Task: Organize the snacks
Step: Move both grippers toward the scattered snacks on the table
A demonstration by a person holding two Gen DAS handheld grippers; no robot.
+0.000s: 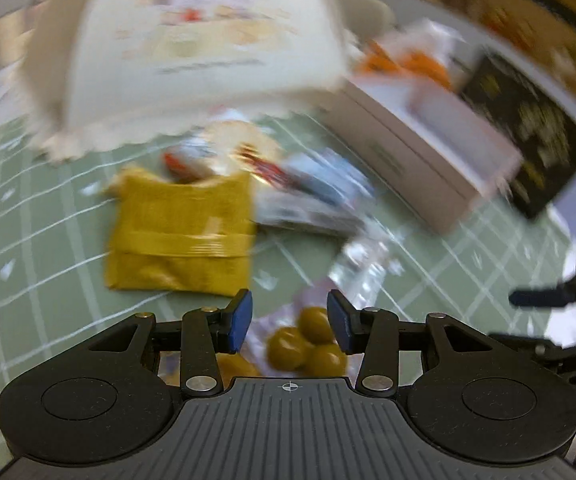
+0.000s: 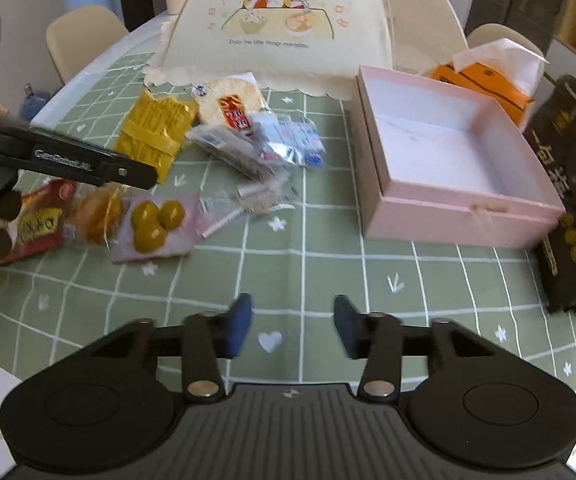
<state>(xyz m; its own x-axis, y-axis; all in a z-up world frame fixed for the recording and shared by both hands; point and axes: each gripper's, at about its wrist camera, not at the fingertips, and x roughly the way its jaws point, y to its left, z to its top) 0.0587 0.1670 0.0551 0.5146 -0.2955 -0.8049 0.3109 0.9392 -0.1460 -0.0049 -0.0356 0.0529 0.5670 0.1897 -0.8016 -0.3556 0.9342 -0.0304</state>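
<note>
Several snack packets lie on the green checked tablecloth (image 2: 307, 272). A clear packet of three olive-green balls (image 2: 156, 220) lies by an orange pastry packet (image 2: 96, 212) and a red packet (image 2: 36, 224). A yellow packet (image 2: 152, 132), a round cracker packet (image 2: 232, 104) and a silver-blue packet (image 2: 288, 140) lie further back. An empty pink box (image 2: 447, 156) stands open at the right. My left gripper (image 1: 289, 320) is open, just above the green-ball packet (image 1: 307, 340); its arm shows in the right wrist view (image 2: 68, 156). My right gripper (image 2: 291, 324) is open and empty above bare cloth.
A cream food-cover tent (image 2: 280, 20) stands at the back of the table. An orange tissue box (image 2: 487, 76) sits behind the pink box. A black bag (image 2: 575, 184) lies at the right edge. Chairs (image 2: 80, 36) stand around the table. The left wrist view is motion-blurred.
</note>
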